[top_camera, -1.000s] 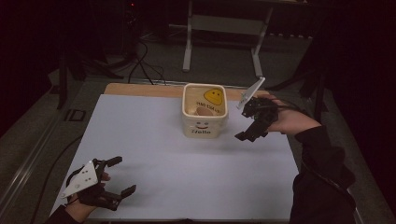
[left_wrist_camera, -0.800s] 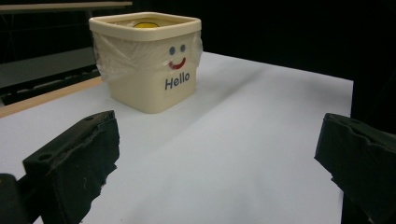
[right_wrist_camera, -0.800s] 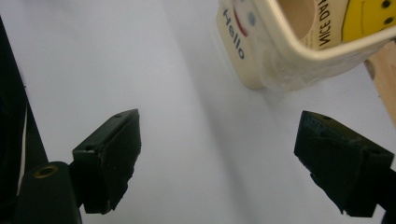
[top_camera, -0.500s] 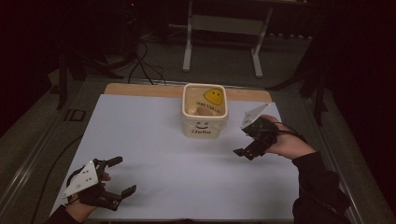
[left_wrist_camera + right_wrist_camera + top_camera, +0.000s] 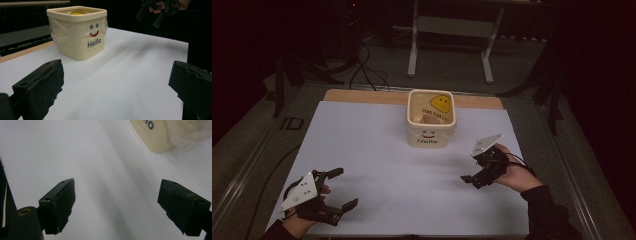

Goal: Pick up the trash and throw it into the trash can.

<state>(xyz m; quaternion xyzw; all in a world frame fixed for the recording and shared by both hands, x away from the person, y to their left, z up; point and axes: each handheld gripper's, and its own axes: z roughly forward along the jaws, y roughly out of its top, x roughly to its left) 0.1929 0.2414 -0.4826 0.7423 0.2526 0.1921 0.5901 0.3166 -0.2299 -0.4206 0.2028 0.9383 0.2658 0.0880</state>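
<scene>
- Tub (image 5: 431,120), cream, square, sits at 12 o'clock on the white sheet (image 5: 382,165) that covers the table; the high view looks into it and shows a yellow smiley face on the far inner wall and a pale round thing on the bottom, too small to identify.
- Left gripper view adds the tub's (image 5: 78,32) front: blue eyes, red smile, "Hello" in dark letters, clear film wrapped round the upper wall. Its inside is hidden here except a yellow sliver at the rim.
- Left gripper (image 5: 338,189) at 7 o'clock on the sheet, jaws wide, nothing between them. Own view confirms this: the two black pads stand at the frame's edges over bare sheet (image 5: 120,82).
- Right gripper (image 5: 473,179) at 4 o'clock, just off the tub's right front corner, well apart from it; hand (image 5: 514,175) grips it from the right. Jaws look small and dark in the high view, so the gap is hard to judge there.
- Right gripper view settles it: jaws apart, empty, aimed down at bare sheet (image 5: 105,170); a corner of the tub (image 5: 155,137) with part of the lettering sits at 1 o'clock.
- Left gripper view also catches the right gripper (image 5: 160,10) at 1 o'clock, beyond and right of the tub.
</scene>
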